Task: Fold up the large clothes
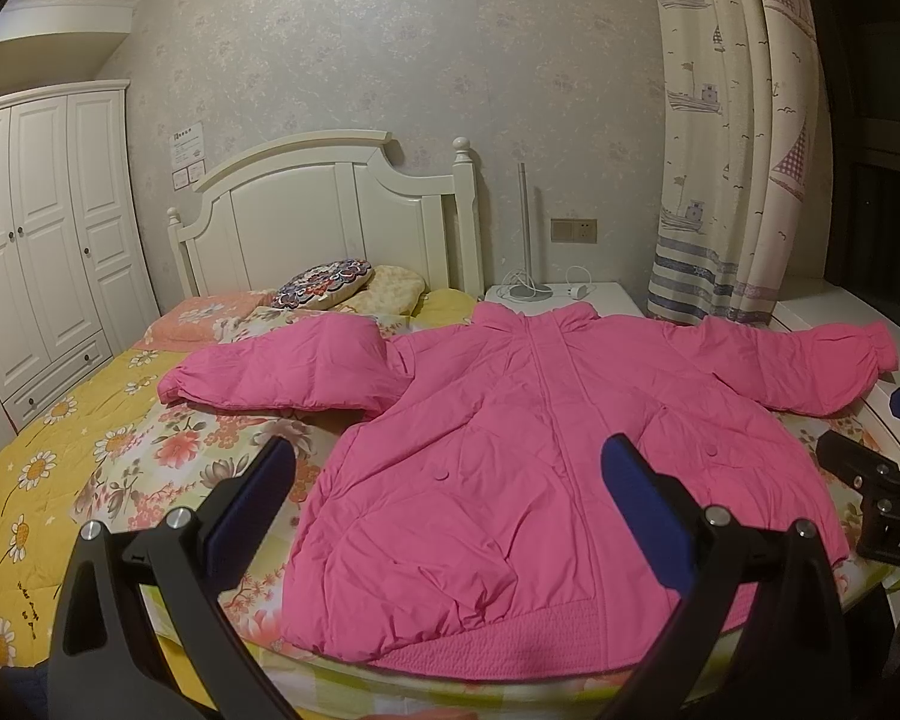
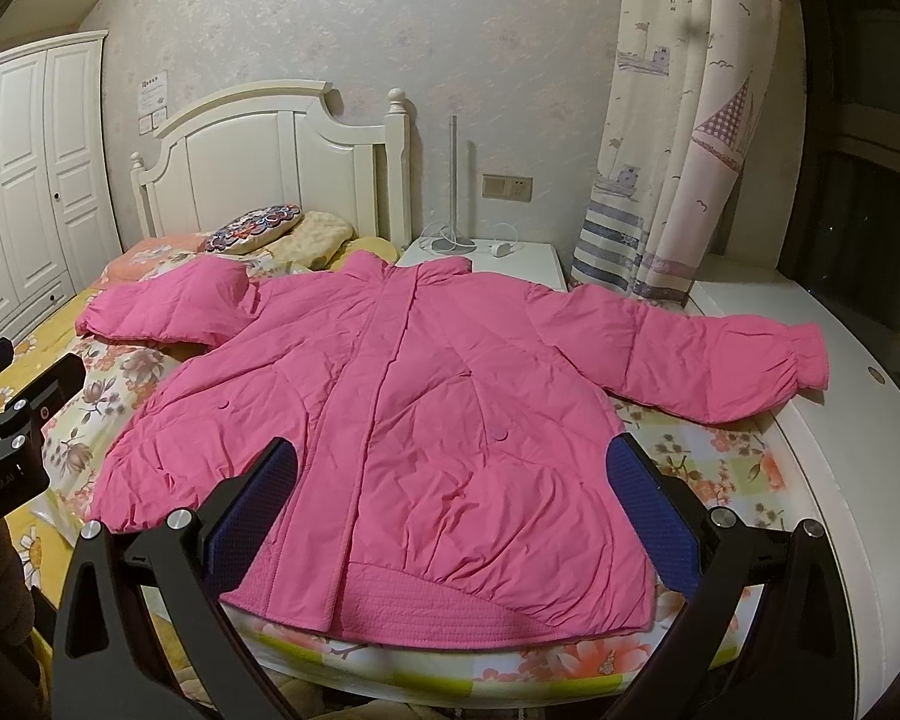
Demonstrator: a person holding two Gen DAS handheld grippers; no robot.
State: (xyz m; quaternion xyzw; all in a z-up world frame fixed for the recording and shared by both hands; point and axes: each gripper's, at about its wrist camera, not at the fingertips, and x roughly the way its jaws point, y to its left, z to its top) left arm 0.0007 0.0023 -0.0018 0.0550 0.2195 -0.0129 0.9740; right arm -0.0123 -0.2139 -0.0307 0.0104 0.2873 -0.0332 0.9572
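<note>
Here, line by line:
Left gripper [image 1: 450,480]: black jaws with flat blue pads [image 1: 252,498], spread wide and holding nothing, above the jacket's hem.
Right gripper [image 2: 450,480]: same build (textured blue pads [image 2: 654,516]), jaws wide apart, nothing between them; whether the pads brush the fabric below is hard to tell.
Jacket [image 1: 510,450]: bright pink, puffy, crinkled shell with a ribbed knit hem, front placket shut, round snap buttons showing; it lies front-up and flat on the bed, collar toward the headboard.
Sleeves: one sleeve [image 1: 282,372] is bent at the shoulder and lies out to the side, the other sleeve [image 2: 690,354] stretches toward the white ledge.
Bedspread [image 1: 150,462]: yellow and floral patchwork, soft.
Headboard [image 1: 330,210]: cream painted wood, arched.
Pillows [image 1: 330,288]: patterned, stacked near the headboard.
</note>
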